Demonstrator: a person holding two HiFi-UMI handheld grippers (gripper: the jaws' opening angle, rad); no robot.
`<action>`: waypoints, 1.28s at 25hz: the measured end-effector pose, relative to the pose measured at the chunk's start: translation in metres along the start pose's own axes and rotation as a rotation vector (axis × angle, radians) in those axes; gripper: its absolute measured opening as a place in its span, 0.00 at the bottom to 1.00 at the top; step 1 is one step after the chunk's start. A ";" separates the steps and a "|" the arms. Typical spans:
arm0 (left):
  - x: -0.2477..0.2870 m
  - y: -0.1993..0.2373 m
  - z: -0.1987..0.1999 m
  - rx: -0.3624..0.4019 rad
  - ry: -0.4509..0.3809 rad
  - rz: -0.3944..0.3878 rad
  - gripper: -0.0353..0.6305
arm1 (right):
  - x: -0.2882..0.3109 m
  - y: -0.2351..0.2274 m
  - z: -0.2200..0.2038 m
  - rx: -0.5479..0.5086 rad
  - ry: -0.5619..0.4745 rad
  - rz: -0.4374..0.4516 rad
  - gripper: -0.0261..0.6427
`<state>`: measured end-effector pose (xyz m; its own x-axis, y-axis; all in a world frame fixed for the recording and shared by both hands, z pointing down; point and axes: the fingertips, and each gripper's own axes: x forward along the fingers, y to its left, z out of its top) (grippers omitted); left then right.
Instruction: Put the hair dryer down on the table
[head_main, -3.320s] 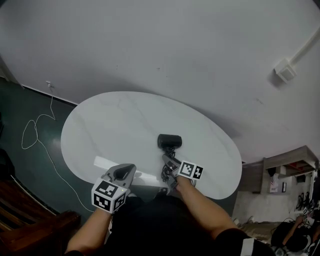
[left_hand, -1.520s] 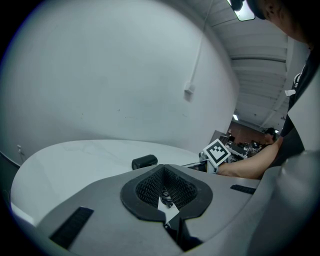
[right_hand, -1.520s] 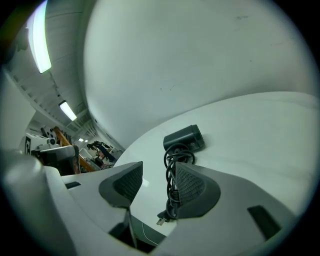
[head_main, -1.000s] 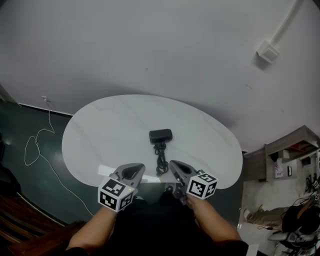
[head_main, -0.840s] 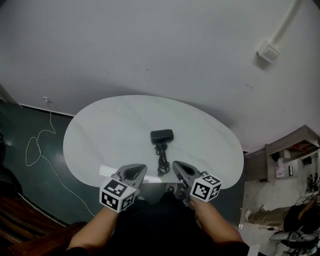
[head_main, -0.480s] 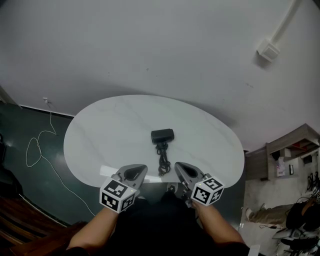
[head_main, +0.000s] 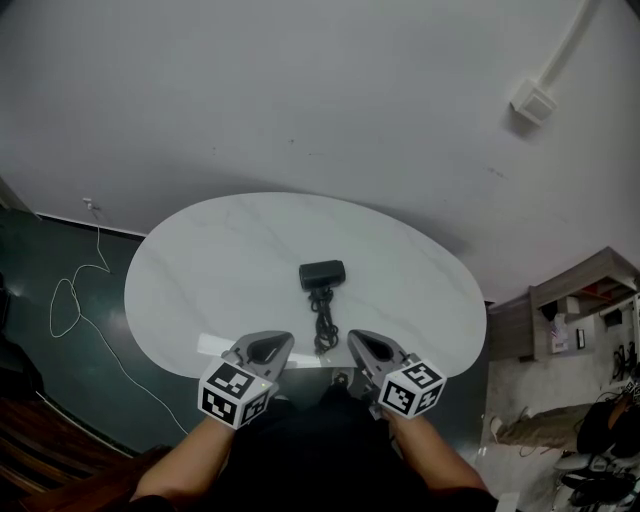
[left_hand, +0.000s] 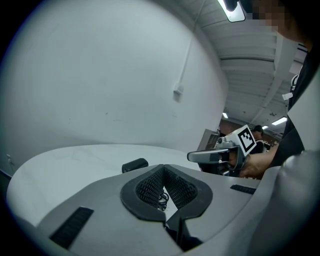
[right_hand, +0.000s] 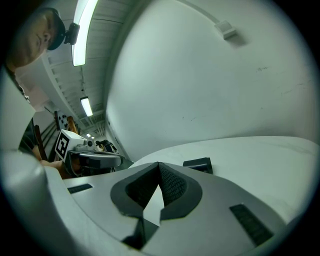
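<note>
The black hair dryer (head_main: 322, 274) lies on the white oval table (head_main: 200, 270) near its middle, and its coiled cord (head_main: 323, 330) trails toward the near edge. Nothing touches it. My left gripper (head_main: 262, 344) hovers at the table's near edge, left of the cord, shut and empty. To the right of the cord, my right gripper (head_main: 368, 345) is also shut with nothing in it. The left gripper view shows the dryer (left_hand: 135, 164) beyond the closed left gripper (left_hand: 163, 166). In the right gripper view the dryer (right_hand: 198, 164) lies past the closed right gripper (right_hand: 159, 164).
A white cable (head_main: 75, 290) loops on the dark floor left of the table. A white wall rises behind the table, with a conduit box (head_main: 530, 100) at upper right. A low shelf unit (head_main: 580, 300) stands at the right.
About three seconds ago my right gripper was close to the dryer's handle; it has since drawn back to the near edge. Over the last second it drifted slightly right. The dryer stays still.
</note>
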<state>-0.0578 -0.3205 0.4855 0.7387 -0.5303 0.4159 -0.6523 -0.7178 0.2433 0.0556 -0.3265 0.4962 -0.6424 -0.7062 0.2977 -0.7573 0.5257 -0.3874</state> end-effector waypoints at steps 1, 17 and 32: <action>0.000 -0.001 0.001 -0.003 -0.001 -0.001 0.07 | 0.000 0.000 0.000 0.001 0.001 0.000 0.05; 0.003 -0.002 0.003 -0.001 -0.008 -0.003 0.07 | -0.001 -0.002 0.001 -0.002 0.006 0.002 0.05; 0.006 -0.004 0.005 -0.010 -0.013 -0.003 0.07 | -0.001 -0.004 0.001 -0.007 0.011 0.001 0.05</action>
<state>-0.0502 -0.3232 0.4831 0.7426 -0.5343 0.4039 -0.6519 -0.7150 0.2527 0.0591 -0.3282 0.4969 -0.6446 -0.7002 0.3069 -0.7573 0.5298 -0.3817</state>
